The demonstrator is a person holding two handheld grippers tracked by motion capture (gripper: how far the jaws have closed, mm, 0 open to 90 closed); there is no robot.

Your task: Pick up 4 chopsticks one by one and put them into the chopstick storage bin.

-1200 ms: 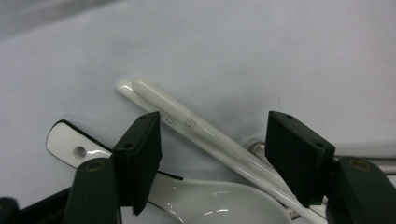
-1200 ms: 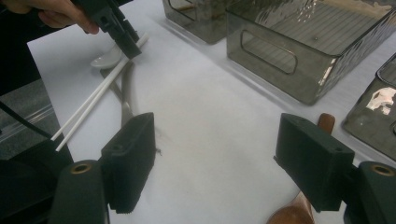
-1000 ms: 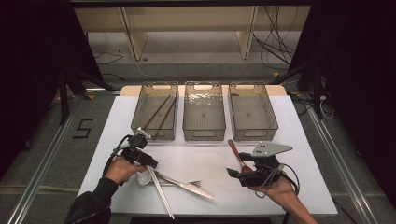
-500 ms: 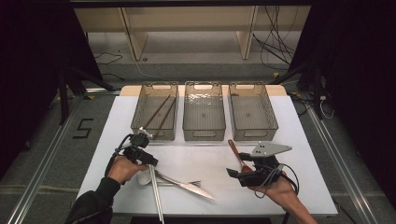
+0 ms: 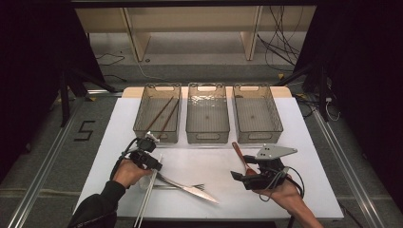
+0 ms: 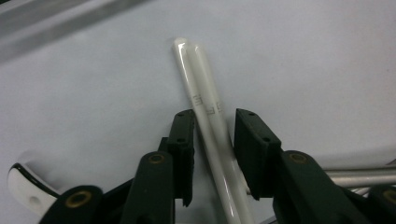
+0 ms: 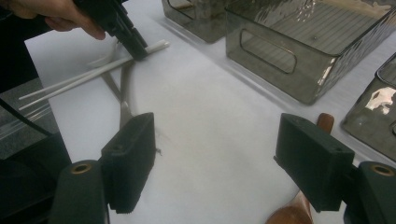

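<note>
A pair of white chopsticks (image 5: 146, 202) lies on the white table (image 5: 285, 128), running toward its front edge. My left gripper (image 5: 154, 166) is down over their far end. In the left gripper view the chopsticks (image 6: 201, 79) run between the pads of my left gripper (image 6: 212, 135). Its jaws have just been closing, and a thin gap still shows at the right pad. My right gripper (image 5: 240, 175) rests open near the front right, with nothing between its jaws (image 7: 217, 158). A wooden spoon (image 5: 239, 154) lies beside it.
Three clear bins stand in a row at the back. The left bin (image 5: 142, 128) holds brown chopsticks (image 5: 164, 116); the middle bin (image 5: 207, 137) and right bin (image 5: 259, 137) look bare. A knife (image 5: 195, 191) and fork (image 5: 187, 186) lie by the white chopsticks. A white spoon (image 6: 21, 179) lies near my left gripper.
The near ends of the white chopsticks have swung to the left under my left gripper. Both hands have kept their place.
</note>
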